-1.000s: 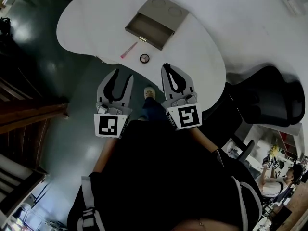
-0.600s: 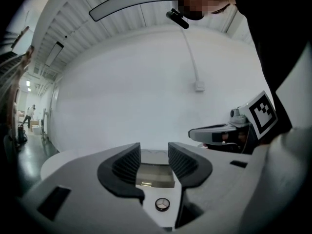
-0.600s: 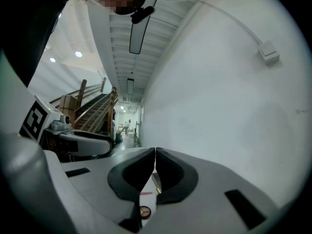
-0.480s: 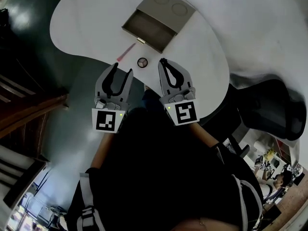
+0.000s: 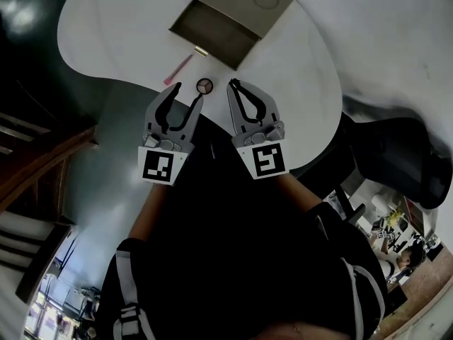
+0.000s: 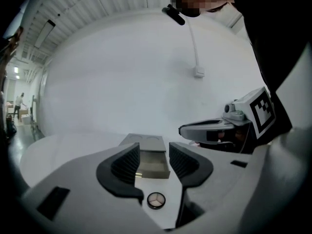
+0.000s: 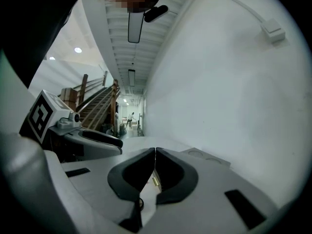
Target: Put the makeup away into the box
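Note:
On the white table stands a grey box with its drawer pulled open toward me. A round compact lies near the table's front edge. A pink stick lies to its left, and a small gold tube sits by the drawer. My left gripper hovers just short of the compact, open; its jaws have just been opening, with nothing gripped. In the left gripper view the compact lies low between the jaws of the left gripper. My right gripper is shut and empty, right of the compact.
A black office chair stands right of the table. Dark floor and wooden stairs are on the left. A cable with a socket runs down the white wall behind the table. The left gripper shows beside the shut right gripper.
Both grippers have moved forward and down toward the table's front edge and the compact. The left jaws stand a little wider than before.

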`<state>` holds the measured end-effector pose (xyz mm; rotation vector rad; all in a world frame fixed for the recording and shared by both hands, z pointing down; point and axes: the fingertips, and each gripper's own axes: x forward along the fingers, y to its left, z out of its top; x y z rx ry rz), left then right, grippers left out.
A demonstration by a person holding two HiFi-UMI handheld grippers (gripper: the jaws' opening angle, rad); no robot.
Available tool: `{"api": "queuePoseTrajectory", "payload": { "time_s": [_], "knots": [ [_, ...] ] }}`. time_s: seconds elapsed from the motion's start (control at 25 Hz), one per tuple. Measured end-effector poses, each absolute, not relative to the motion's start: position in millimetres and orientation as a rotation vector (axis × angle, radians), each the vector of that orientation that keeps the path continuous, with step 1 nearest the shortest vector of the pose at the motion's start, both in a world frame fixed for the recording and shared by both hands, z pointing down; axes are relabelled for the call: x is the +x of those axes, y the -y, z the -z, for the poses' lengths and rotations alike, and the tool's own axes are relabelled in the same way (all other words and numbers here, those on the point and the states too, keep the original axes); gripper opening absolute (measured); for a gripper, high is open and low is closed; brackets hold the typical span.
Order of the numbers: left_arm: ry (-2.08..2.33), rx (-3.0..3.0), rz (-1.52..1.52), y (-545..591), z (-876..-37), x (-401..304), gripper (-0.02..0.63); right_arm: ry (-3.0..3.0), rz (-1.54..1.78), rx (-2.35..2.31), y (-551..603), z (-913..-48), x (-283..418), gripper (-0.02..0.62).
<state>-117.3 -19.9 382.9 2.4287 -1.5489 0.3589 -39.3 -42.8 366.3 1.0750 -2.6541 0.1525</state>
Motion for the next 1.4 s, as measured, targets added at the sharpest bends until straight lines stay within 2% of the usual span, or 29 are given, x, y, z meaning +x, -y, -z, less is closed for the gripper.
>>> {"api": "queuePoseTrajectory", "payload": {
  "time_s": [0.76, 1.04, 1.4],
  "knots": [
    [1.251, 2.462, -0.606, 35.8, -500.8, -93.9, 0.224, 2.527, -0.330, 1.072, 46.8, -459.6, -41.0, 0.025],
    [1.220, 2.426, -0.705, 33.6, -533.2, -89.7, 0.263, 2.503, -0.354, 1.070, 43.4, -472.3, -39.1, 0.025],
    [1.186, 2.385, -0.886, 34.6, -557.3, -87.7, 0.270, 2.487, -0.402, 1.077, 39.2, -480.1, -40.8, 0.025]
  ]
}}
